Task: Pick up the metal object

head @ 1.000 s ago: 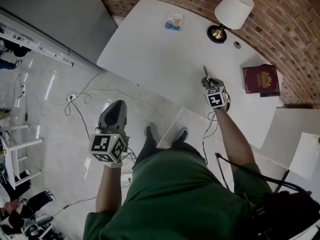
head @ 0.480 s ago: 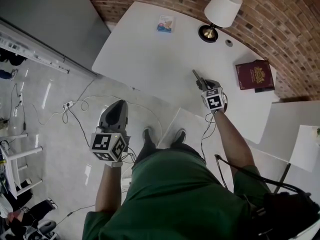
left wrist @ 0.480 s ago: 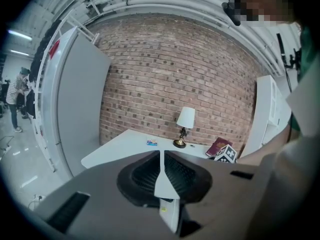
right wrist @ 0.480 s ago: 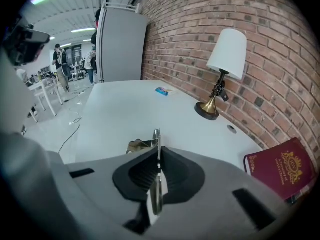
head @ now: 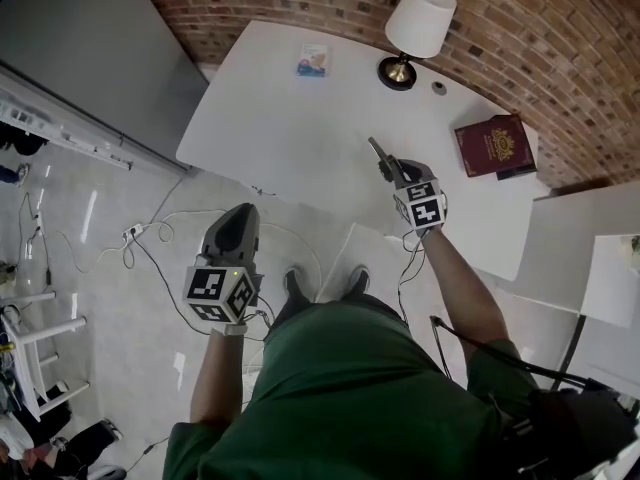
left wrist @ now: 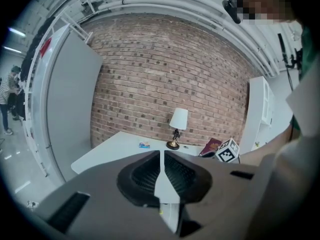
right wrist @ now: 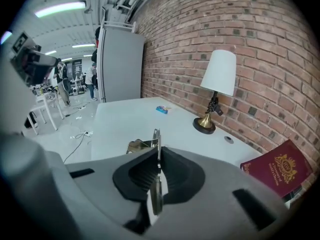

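The metal object (head: 378, 154) is a thin flat strip with a bent plate at one side. It sticks out forward from my right gripper (head: 390, 167), which is shut on it above the white table (head: 290, 128). In the right gripper view the strip (right wrist: 156, 140) stands on edge between the pads of the right gripper (right wrist: 158, 158), clear of the tabletop. My left gripper (head: 238, 215) hangs over the floor, left of the table, shut with nothing in it; in the left gripper view its pads (left wrist: 161, 156) meet.
A lamp (head: 415, 28) with a white shade, a small round disc (head: 438, 88) and a dark red book (head: 492, 145) stand along the brick wall. A small blue packet (head: 312, 60) lies at the table's far side. Cables (head: 150, 228) trail on the floor.
My right gripper has risen from the tabletop with the metal object in its jaws. The left gripper has drifted slightly forward.
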{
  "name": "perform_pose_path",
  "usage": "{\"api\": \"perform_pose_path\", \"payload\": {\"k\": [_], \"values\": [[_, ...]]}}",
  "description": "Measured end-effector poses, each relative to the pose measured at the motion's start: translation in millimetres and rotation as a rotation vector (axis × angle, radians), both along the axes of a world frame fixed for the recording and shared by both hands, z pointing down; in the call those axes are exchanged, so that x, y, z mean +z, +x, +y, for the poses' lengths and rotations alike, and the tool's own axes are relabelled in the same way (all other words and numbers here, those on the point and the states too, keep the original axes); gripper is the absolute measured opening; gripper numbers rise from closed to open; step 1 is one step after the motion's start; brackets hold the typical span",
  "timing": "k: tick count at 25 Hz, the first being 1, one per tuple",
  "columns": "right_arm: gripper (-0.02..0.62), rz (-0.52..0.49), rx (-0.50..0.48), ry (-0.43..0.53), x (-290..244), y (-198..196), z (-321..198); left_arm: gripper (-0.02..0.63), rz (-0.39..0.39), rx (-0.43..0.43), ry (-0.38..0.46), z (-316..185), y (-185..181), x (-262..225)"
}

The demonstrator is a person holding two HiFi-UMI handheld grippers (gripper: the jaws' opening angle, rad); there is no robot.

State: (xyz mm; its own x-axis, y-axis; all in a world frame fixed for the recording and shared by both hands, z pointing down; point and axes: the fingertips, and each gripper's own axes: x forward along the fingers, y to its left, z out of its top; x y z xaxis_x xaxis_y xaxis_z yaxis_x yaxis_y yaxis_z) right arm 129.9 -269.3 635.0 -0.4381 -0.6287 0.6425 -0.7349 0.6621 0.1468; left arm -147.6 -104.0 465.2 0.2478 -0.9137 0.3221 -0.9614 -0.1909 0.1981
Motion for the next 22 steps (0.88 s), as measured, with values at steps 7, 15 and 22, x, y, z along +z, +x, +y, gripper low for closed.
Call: {"api": "perform_pose_path", "payload": {"k": [7, 15, 22], "values": [[0.006, -0.133, 0.013, 0.056, -55, -11, 15, 0.018, 0.009, 0.055, 0.011, -6, 15, -5], [0.006, -0.363, 0.052, 0.125, -137, -21, 36, 0.019, 0.014, 0.117, 0.035, -12, 30, -14], [0.006, -0.545, 0.075, 0.200, -210, -20, 48, 0.020, 0.016, 0.152, 0.052, -16, 39, -21]]}}
